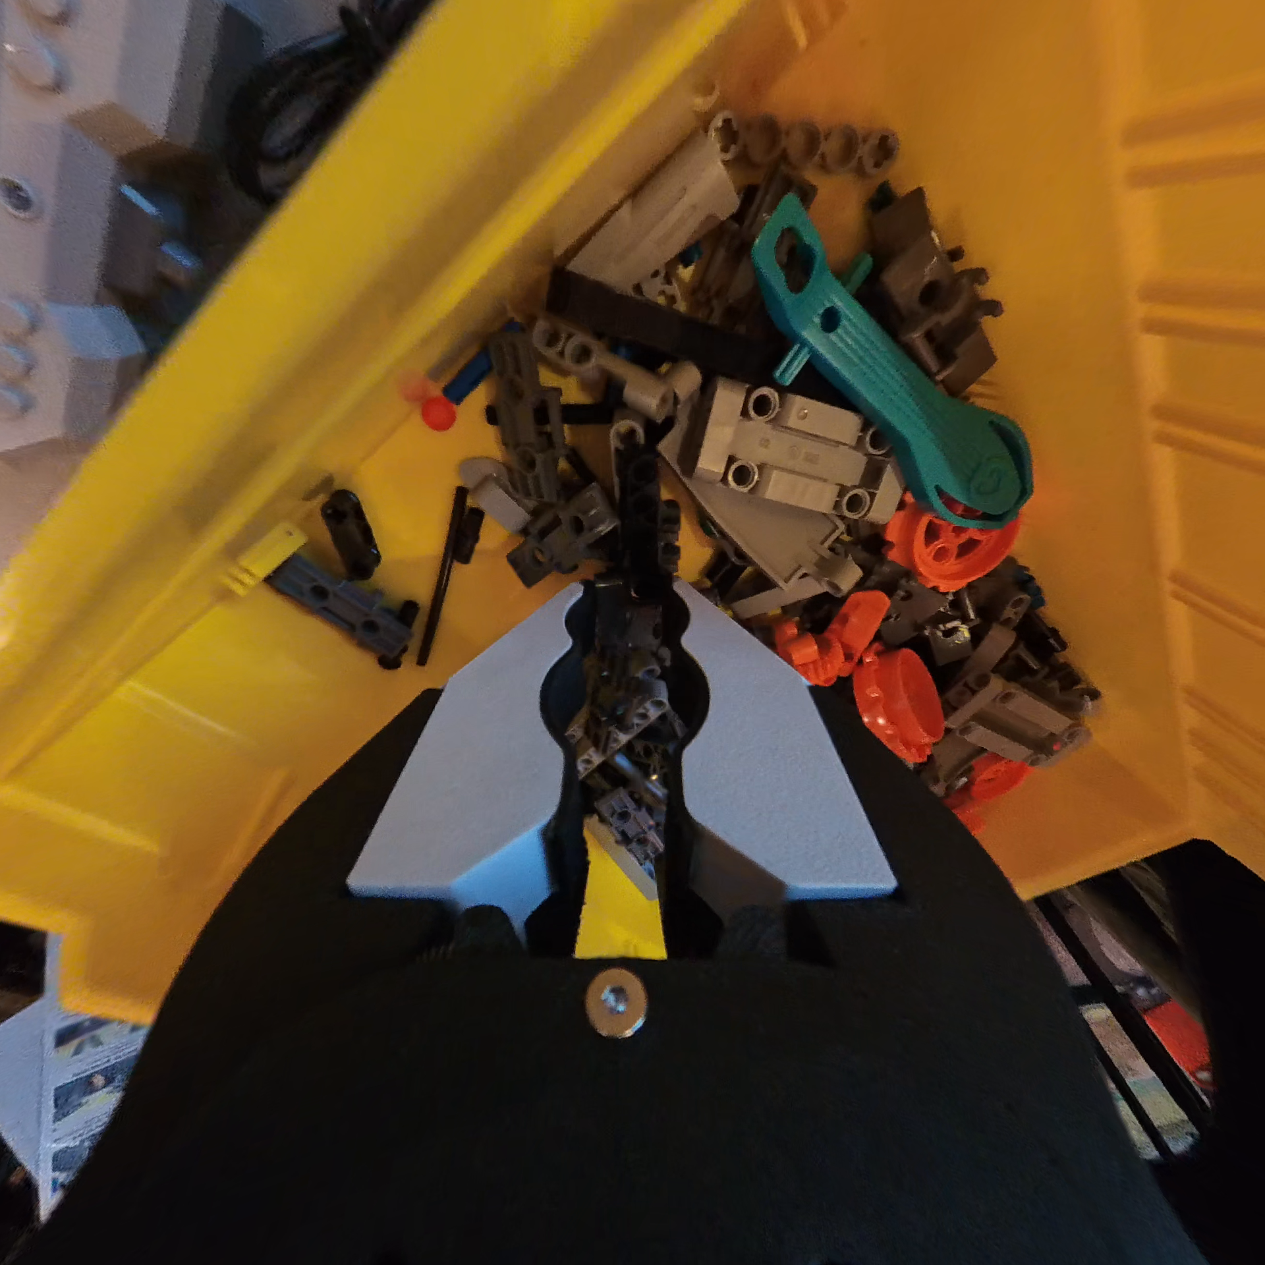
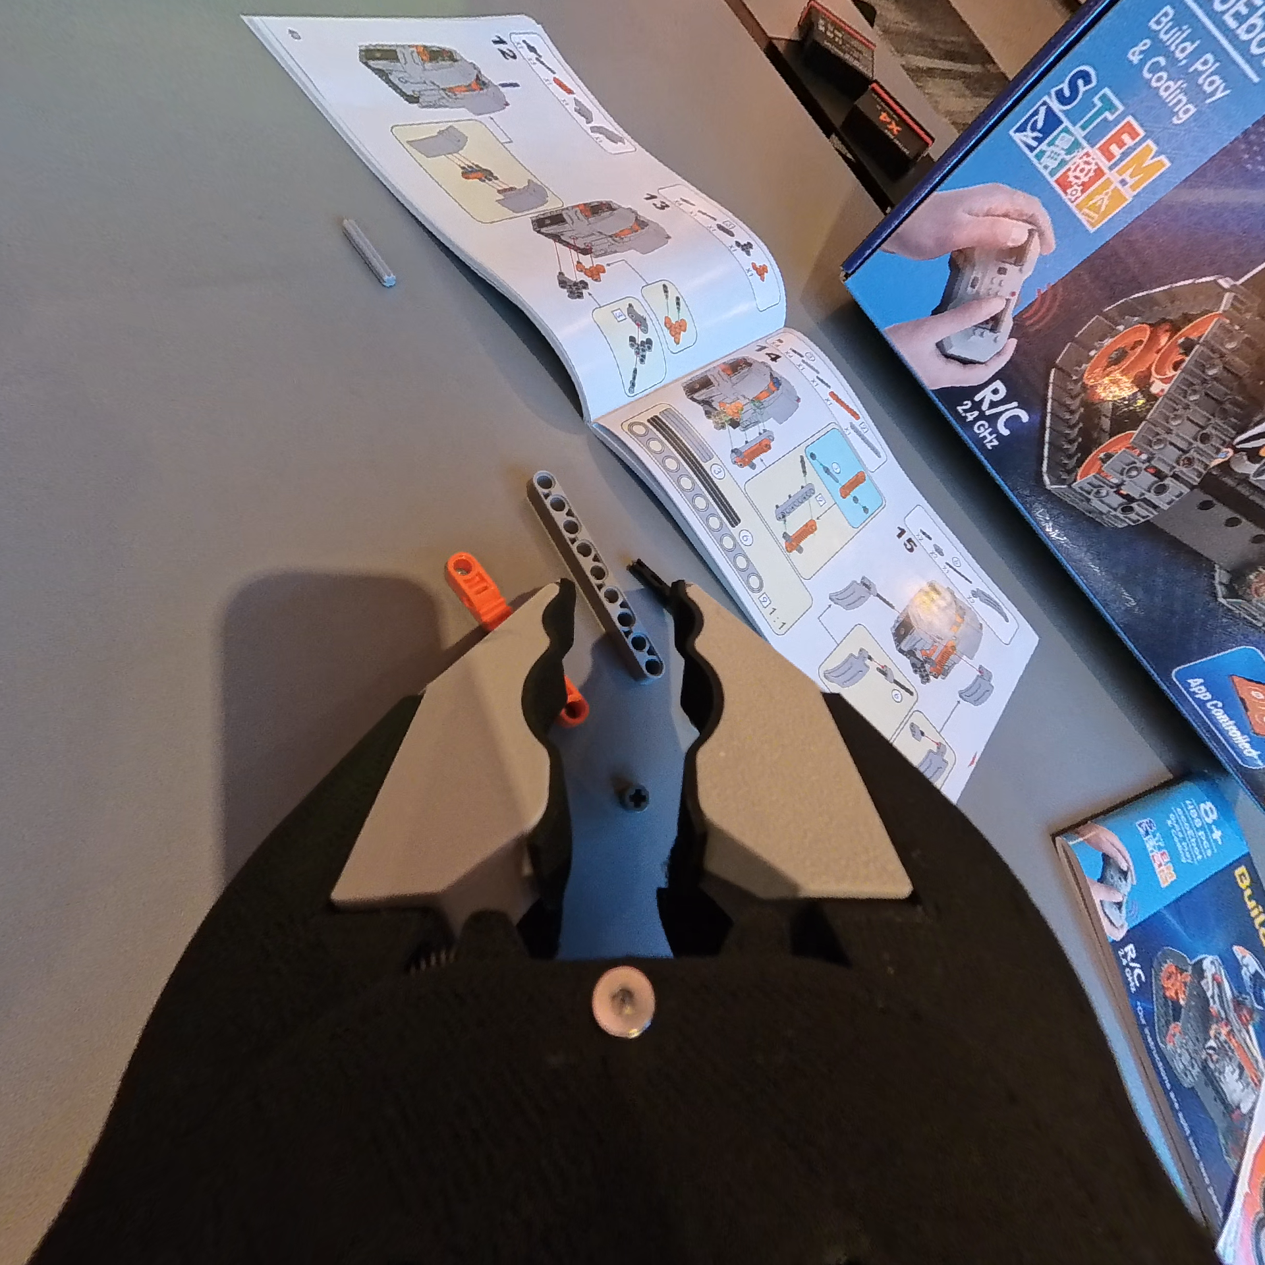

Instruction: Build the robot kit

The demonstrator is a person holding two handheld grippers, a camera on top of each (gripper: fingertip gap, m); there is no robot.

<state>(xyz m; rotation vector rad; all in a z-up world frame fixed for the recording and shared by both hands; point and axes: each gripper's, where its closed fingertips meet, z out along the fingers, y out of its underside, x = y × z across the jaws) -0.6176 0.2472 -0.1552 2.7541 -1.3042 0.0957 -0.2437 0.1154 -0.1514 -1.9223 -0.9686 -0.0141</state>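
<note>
Yellow bin (image 1: 328, 322) fills the left wrist view, tilted, with a heap of building pieces lying toward 1 o'clock.

Nearest, the left tongs (image 1: 631, 585) are drawn close, leaving only a narrow gap. A black beam (image 1: 636, 493) runs from the heap into that gap at the tips. I cannot tell whether they pinch it. Dark grey pieces show through the gap below.

At 9 o'clock from the tips lie a thin black axle (image 1: 441, 575), a dark grey beam (image 1: 342, 602) and a yellow piece (image 1: 263, 558), apart from the heap. At 3 o'clock sit 2 orange wheels (image 1: 897, 705) among grey connectors.

Farther in are a grey block with round sockets (image 1: 787, 445) and a teal tool (image 1: 883, 363) lying across the heap. A red ball-ended pin (image 1: 438, 411) rests near the bin wall at 11 o'clock.

In the right wrist view the right tongs (image 2: 619, 589) are spread wide above a grey counter (image 2: 171, 411) and hold nothing. A grey beam with holes (image 2: 595, 575) lies on the counter between the fingers, pointing to 11 o'clock. An orange connector (image 2: 472, 589) lies partly hidden by the left finger. A small dark pin (image 2: 635, 797) lies nearer in the gap.

Beyond, at 1 o'clock, an open instruction booklet (image 2: 684, 342) lies flat. A grey axle (image 2: 369, 253) lies well apart at 11 o'clock. A blue box (image 2: 1095, 342) lies at 2 o'clock, and a closed booklet (image 2: 1164, 958) at 4 o'clock.
</note>
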